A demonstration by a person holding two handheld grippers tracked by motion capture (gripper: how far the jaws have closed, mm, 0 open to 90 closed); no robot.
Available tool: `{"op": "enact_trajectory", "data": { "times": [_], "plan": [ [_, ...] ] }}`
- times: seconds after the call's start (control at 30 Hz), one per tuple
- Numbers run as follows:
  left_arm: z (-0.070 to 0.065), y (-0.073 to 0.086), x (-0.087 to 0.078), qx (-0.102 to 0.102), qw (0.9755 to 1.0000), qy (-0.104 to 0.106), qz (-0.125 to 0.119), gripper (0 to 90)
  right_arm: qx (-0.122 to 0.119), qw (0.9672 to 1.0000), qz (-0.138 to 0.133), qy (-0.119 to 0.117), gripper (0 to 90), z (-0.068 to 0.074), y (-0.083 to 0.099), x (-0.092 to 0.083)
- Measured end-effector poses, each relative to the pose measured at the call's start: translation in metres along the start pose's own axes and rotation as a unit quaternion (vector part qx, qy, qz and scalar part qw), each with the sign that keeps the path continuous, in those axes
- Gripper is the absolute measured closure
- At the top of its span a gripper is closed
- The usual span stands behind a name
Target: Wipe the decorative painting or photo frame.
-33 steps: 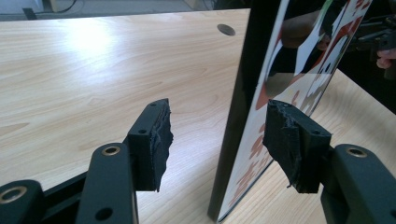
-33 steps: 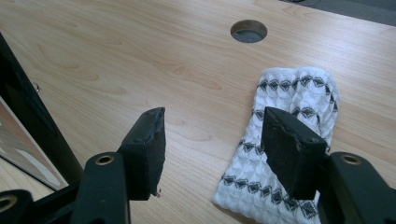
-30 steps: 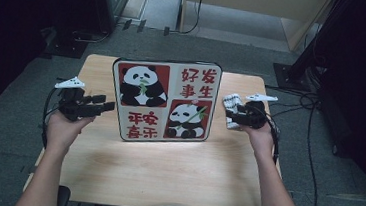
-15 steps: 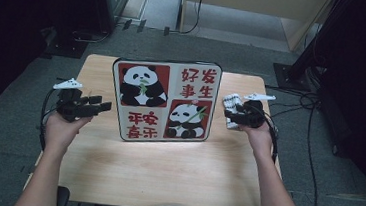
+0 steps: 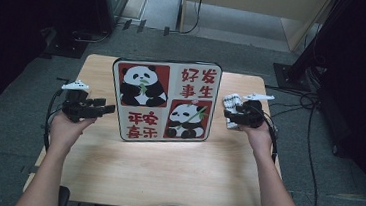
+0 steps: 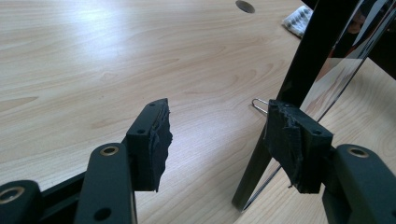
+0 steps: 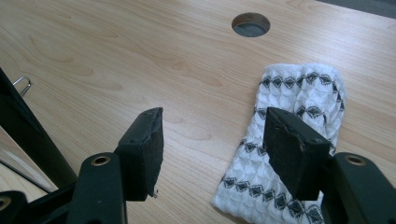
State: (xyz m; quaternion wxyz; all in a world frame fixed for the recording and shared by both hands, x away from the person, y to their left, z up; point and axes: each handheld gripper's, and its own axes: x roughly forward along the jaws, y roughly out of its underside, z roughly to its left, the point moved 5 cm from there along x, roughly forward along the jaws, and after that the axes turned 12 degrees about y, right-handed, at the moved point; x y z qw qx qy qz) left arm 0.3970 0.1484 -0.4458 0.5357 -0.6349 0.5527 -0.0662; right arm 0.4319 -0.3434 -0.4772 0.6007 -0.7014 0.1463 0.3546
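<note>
A panel with two panda pictures and red characters (image 5: 165, 100) stands propped upright in the middle of the wooden table (image 5: 164, 176). My left gripper (image 5: 108, 109) is open just left of the panel's left edge. In the left gripper view its jaws (image 6: 219, 135) stand wide apart, the right one close to the panel's black, glossy edge (image 6: 303, 70). My right gripper (image 5: 228, 118) is open at the panel's right side, over a folded white cloth with a black diamond pattern (image 5: 231, 103). In the right gripper view the right jaw of this gripper (image 7: 212, 140) hangs over the cloth (image 7: 299, 88).
A thin wire foot (image 6: 259, 105) sticks out from behind the panel onto the table. A round cable hole (image 7: 251, 24) lies in the tabletop beyond the cloth. Bare wood stretches in front of the panel. Cables run on the floor at the right.
</note>
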Motion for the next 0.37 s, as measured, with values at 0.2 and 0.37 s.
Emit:
{"op": "enact_trajectory", "data": {
  "times": [0.2,0.37],
  "plan": [
    [0.0015,0.0019,0.0007,-0.003,1.0,-0.001,0.006,40.4,-0.003,1.0,0.001,0.0,38.2,0.0005,0.0001,0.0013],
    [0.0043,0.003,0.0003,-0.007,0.9999,-0.005,0.008,40.3,0.01,0.9999,-0.003,0.004,35.6,0.0001,-0.0018,0.0025]
  ]
}}
